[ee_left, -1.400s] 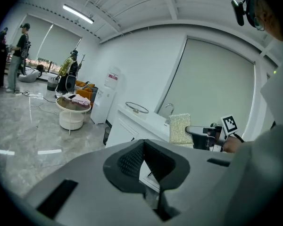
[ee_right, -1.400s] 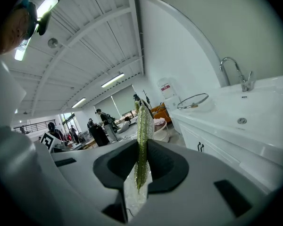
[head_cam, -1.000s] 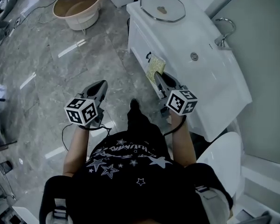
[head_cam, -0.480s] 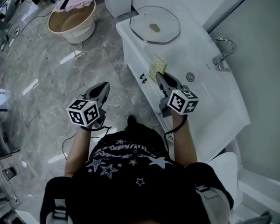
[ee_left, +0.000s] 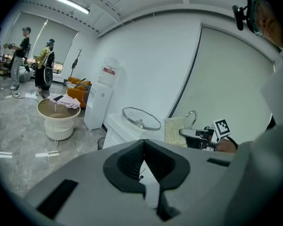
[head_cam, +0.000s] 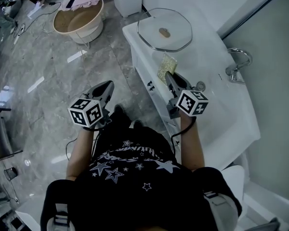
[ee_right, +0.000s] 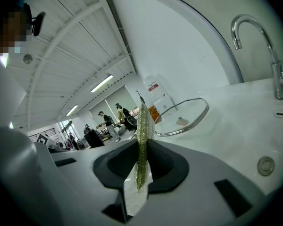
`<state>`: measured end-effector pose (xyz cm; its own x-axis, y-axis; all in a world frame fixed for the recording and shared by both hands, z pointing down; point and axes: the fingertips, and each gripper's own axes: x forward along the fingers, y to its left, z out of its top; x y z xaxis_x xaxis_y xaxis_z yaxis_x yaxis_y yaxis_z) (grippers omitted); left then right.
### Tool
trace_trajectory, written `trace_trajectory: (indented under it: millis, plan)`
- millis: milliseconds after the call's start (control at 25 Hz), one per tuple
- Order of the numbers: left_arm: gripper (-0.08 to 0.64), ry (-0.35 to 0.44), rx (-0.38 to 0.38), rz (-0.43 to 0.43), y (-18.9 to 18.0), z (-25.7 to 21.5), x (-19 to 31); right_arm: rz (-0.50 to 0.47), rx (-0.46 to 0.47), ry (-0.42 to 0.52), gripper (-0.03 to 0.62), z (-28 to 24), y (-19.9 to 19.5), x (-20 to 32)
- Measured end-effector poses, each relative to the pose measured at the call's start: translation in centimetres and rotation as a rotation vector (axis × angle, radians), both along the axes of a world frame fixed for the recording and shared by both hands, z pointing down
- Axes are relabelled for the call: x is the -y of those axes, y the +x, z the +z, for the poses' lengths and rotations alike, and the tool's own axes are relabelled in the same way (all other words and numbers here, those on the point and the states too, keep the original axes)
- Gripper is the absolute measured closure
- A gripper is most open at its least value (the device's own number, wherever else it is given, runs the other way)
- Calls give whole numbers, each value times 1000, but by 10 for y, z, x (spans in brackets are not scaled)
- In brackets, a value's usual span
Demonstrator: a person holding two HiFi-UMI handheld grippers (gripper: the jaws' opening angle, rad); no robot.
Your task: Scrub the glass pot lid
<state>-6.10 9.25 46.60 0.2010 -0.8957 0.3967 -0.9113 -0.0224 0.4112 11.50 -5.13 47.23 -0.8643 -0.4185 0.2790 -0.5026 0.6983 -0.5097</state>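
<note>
The glass pot lid [head_cam: 164,29] lies at the surface's [head_cam: 207,47] far end, scouring pad [head_cam: 167,67] before it, faucet [head_cam: 238,64] right; a tub [head_cam: 89,30] stands on the floor [head_cam: 48,81], left.

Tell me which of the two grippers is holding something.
The right gripper: its jaws are shut on a yellow-green scrub pad. The left gripper is shut with nothing between its jaws.

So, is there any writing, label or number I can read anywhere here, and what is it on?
Nothing here can be read clearly.
Curved lettering among white stars on the person's black shirt: too blurred to read.
Red and white label on the tall white cabinet: too small to read.
Left marker cube and right marker cube: black-and-white square patterns, no words or numbers.
</note>
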Motion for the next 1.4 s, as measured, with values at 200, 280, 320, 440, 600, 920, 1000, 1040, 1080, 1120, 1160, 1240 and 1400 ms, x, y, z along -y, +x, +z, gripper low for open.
trace_trajectory:
  millis: [200,280,320,440,600,920,1000,1040,1080,1120,1160,1240,1400]
  plan:
    - [552,3,10,20,-15,1,24,33,-4,10,531,-5,-4,20]
    - [552,12,9,33,-22,0,41,55,-13,18,531,-7,-5,33]
    - [552,19,7,40,-25,-1,50,67,-18,23,532,-8,-6,40]
    - [551,36,-11,75,-35,-1,82,111,-27,32,532,-11,-9,62]
    - [551,50,-32,140,-49,-4,126,154,-48,46,531,-17,-23,91]
    - [551,46,-48,233,-90,-10,212,246,-157,78,531,-15,-50,159]
    - [551,45,-58,263,-96,-10,231,272,-188,85,532,-14,-53,174]
    - [551,44,-63,272,-100,-9,239,278,-209,90,532,-13,-57,180]
    - [551,42,-67,279,-105,-8,247,281,-236,99,531,-12,-61,187]
    - [551,38,-71,288,-109,-6,254,282,-270,110,531,-11,-64,193]
    - [551,32,-73,300,-112,-4,262,284,-313,122,531,-9,-67,199]
    - [551,17,-74,326,-118,2,278,287,-414,147,529,-4,-71,212]
    - [551,-6,-86,369,-123,12,308,271,-602,199,529,8,-71,237]
